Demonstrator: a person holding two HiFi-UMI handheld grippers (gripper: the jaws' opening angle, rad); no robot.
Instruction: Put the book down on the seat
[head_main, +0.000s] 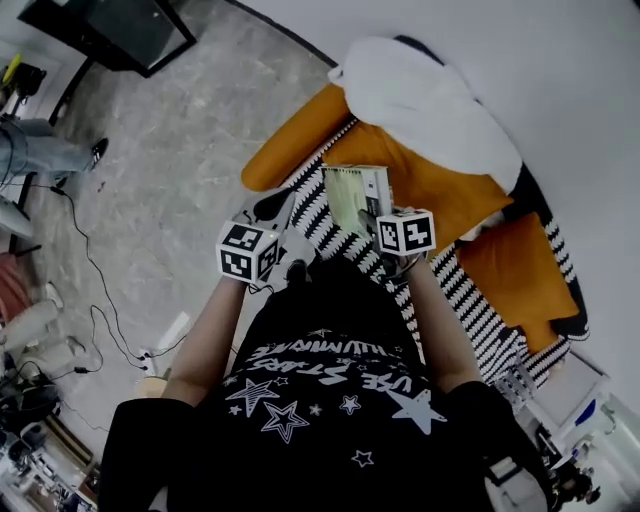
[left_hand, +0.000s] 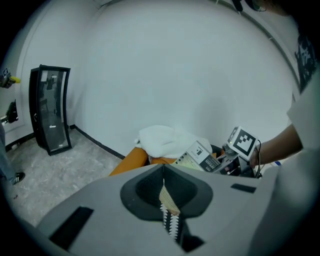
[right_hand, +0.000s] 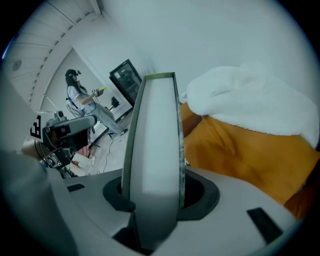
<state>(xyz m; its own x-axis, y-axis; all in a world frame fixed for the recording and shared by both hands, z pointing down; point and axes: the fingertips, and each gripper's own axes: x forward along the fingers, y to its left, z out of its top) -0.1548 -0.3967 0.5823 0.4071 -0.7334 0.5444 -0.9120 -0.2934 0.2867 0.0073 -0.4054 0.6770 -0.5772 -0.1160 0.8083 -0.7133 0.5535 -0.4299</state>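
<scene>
Above the orange seat (head_main: 430, 185), book (head_main: 355, 195) hangs pinched in the right gripper (head_main: 374, 220), not yet set down; left gripper (left_hand: 164, 182) nearby, jaws pressed together, empty; lowering and release remain.

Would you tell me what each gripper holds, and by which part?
The right gripper clamps the book across its covers at its lower end; the left gripper is shut and holds nothing.
</scene>
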